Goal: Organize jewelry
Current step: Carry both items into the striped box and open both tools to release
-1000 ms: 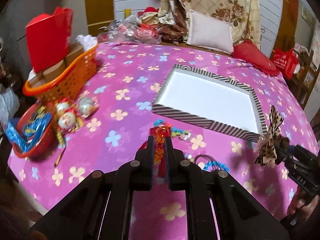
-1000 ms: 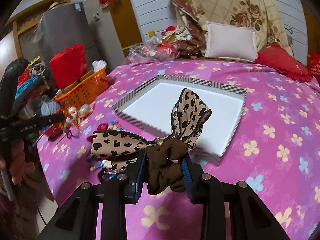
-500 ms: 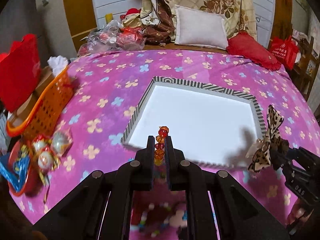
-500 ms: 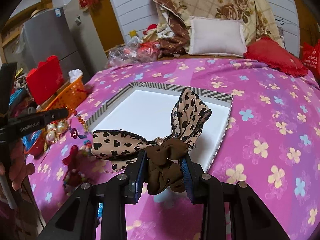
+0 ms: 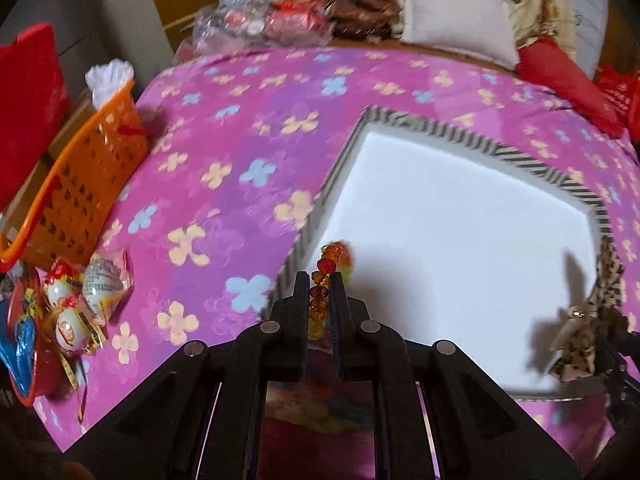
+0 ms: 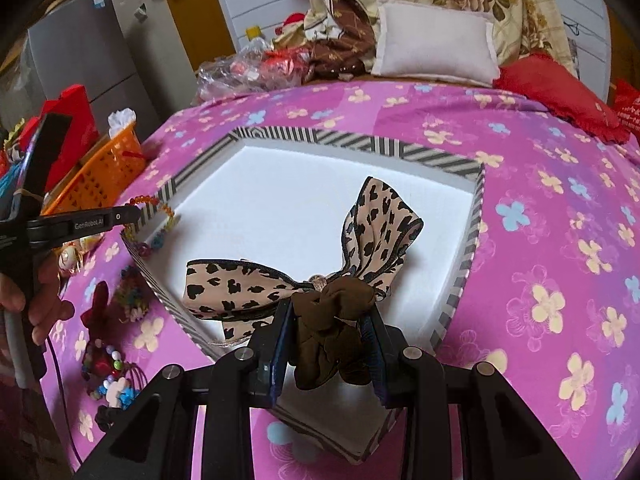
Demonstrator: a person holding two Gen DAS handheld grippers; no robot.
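A shallow white tray with a black-and-white striped rim (image 5: pixel 436 130) (image 6: pixel 360 144) lies on the pink flowered cloth. My left gripper (image 5: pixel 319 280) is shut on a string of red and amber beads (image 5: pixel 322 280), held above the tray's near left corner; the beads also show in the right wrist view (image 6: pixel 154 216). My right gripper (image 6: pixel 330 320) is shut on a brown scrunchie with a leopard-print bow (image 6: pixel 304 276), held over the tray's near edge; it also shows in the left wrist view (image 5: pixel 588 320).
An orange basket (image 5: pixel 76 184) and a red bag (image 5: pixel 28 96) stand at the left edge. Wrapped ornaments (image 5: pixel 80 300) lie below the basket. More loose jewelry (image 6: pixel 108 364) lies on the cloth left of the tray. Pillows (image 6: pixel 436 44) lie at the back.
My left gripper lifted the beads off the cloth and carried them forward over the tray's corner. My right gripper moved the bow forward over the tray's near edge.
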